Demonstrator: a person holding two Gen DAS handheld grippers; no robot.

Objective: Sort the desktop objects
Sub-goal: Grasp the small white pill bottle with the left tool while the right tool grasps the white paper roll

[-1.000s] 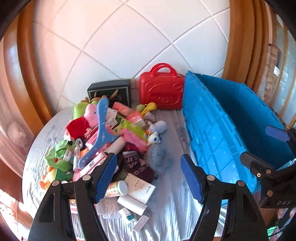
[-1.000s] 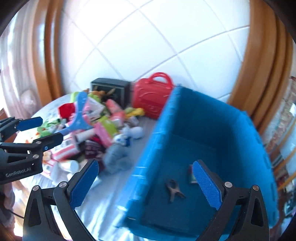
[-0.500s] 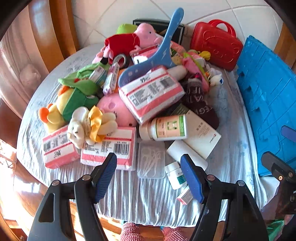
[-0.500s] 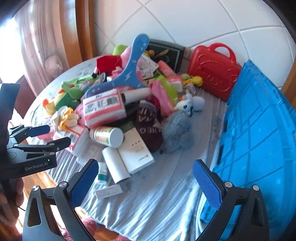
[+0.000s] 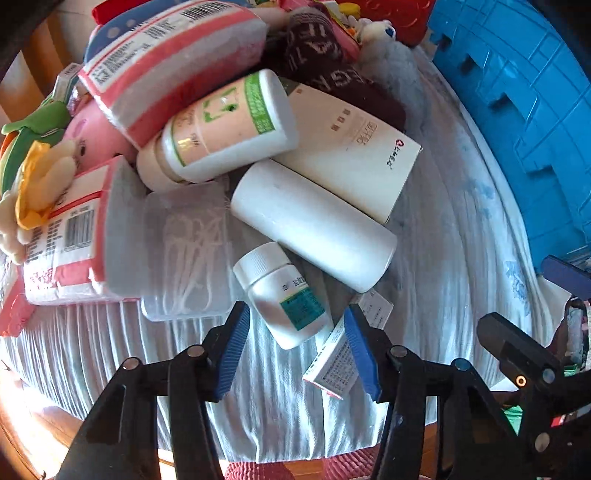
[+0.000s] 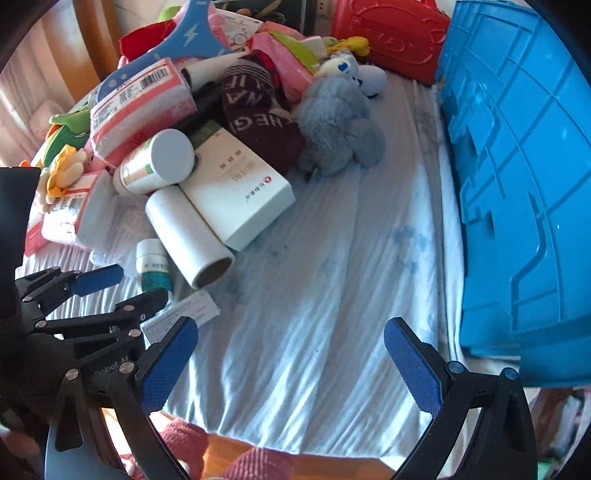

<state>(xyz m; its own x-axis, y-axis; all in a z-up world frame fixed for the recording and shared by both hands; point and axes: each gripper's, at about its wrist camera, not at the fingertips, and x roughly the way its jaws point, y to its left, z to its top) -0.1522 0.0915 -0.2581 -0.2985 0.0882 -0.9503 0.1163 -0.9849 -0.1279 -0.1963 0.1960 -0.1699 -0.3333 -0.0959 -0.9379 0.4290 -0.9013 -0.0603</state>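
A pile of objects lies on a table with a light cloth [image 6: 332,295]. My left gripper [image 5: 297,347] is open, low over a small white pill bottle with a teal label [image 5: 286,295], its fingers on either side of the bottle's near end. The bottle also shows in the right wrist view [image 6: 153,264], with the left gripper [image 6: 110,291] beside it. A small paper box [image 5: 332,363] lies by the left gripper's right finger. My right gripper [image 6: 291,365] is open and empty over bare cloth. The blue crate [image 6: 517,184] stands at the right.
Behind the pill bottle lie a white roll [image 5: 314,225], a white carton [image 5: 351,147], a bigger green-label bottle [image 5: 221,125], a clear cotton-swab box [image 5: 184,247] and pink tissue packs [image 5: 62,236]. A grey plush [image 6: 336,122] and red case [image 6: 388,33] lie farther back.
Both grippers have tilted down and moved in toward the near edge of the pile. My left gripper has come down around the small pill bottle. Both stay open.
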